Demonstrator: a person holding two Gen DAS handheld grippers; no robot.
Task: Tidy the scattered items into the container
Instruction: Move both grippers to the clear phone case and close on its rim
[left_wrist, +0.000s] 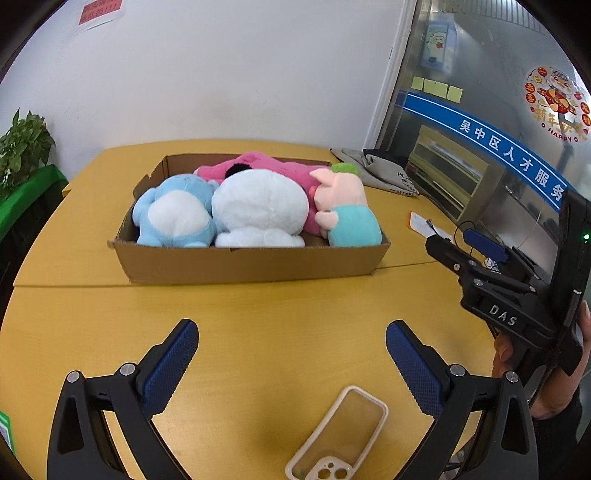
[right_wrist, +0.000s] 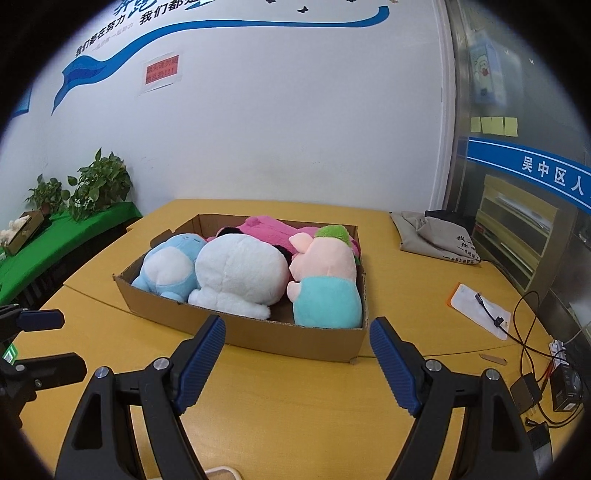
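A shallow cardboard box (left_wrist: 251, 260) (right_wrist: 295, 338) stands mid-table, filled with soft toys: a blue one (left_wrist: 173, 214) (right_wrist: 166, 266), a white one (left_wrist: 258, 206) (right_wrist: 240, 273), a pink one (left_wrist: 258, 166) (right_wrist: 266, 227) at the back, and a pig in a teal shirt (left_wrist: 347, 210) (right_wrist: 325, 280). My left gripper (left_wrist: 291, 332) (right_wrist: 51, 341) is open over bare table in front of the box. A clear phone case (left_wrist: 340, 435) lies flat low between its fingers, untouched. My right gripper (right_wrist: 297, 332) (left_wrist: 454, 240) is open and holds nothing, just short of the box's near wall.
A grey cloth bag (left_wrist: 384, 170) (right_wrist: 432, 236) lies at the table's far right. A white card with a short cable (right_wrist: 476, 310), tangled leads and a charger (right_wrist: 532, 391) sit along the right edge. Potted plants (right_wrist: 99, 184) stand on a green shelf to the left.
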